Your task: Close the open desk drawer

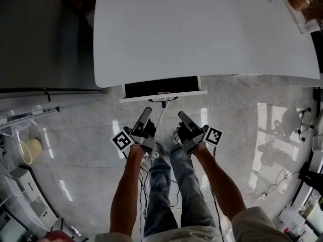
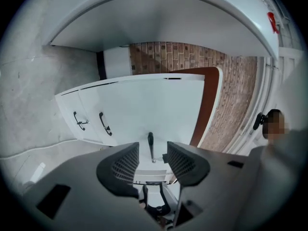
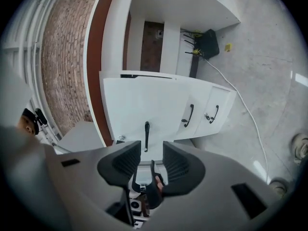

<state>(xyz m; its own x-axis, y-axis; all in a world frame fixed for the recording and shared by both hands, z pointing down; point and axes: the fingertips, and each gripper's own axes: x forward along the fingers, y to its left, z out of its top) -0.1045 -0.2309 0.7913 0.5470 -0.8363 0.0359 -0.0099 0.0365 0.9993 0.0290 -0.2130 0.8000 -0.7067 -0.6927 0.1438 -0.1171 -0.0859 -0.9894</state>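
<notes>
The white desk (image 1: 202, 34) has its drawer (image 1: 163, 87) pulled out at the front edge, with a dark inside and a white front panel (image 1: 163, 96). Both grippers hover short of that panel over the marble floor. My left gripper (image 1: 146, 113) (image 2: 153, 159) is open and holds nothing. The drawer's black handle (image 2: 151, 146) shows in the gap beyond its tips, apart from them. My right gripper (image 1: 181, 116) (image 3: 146, 160) is open and empty too, with the same handle (image 3: 147, 135) ahead of it.
Two more black handles (image 3: 188, 115) (image 2: 105, 124) sit on the fronts beside the drawer. A black box with cables (image 3: 209, 43) lies under the desk. A pale bucket (image 1: 30, 150) stands at the left, a grey cabinet (image 1: 40, 39) beside the desk, and my legs (image 1: 166, 195) are below.
</notes>
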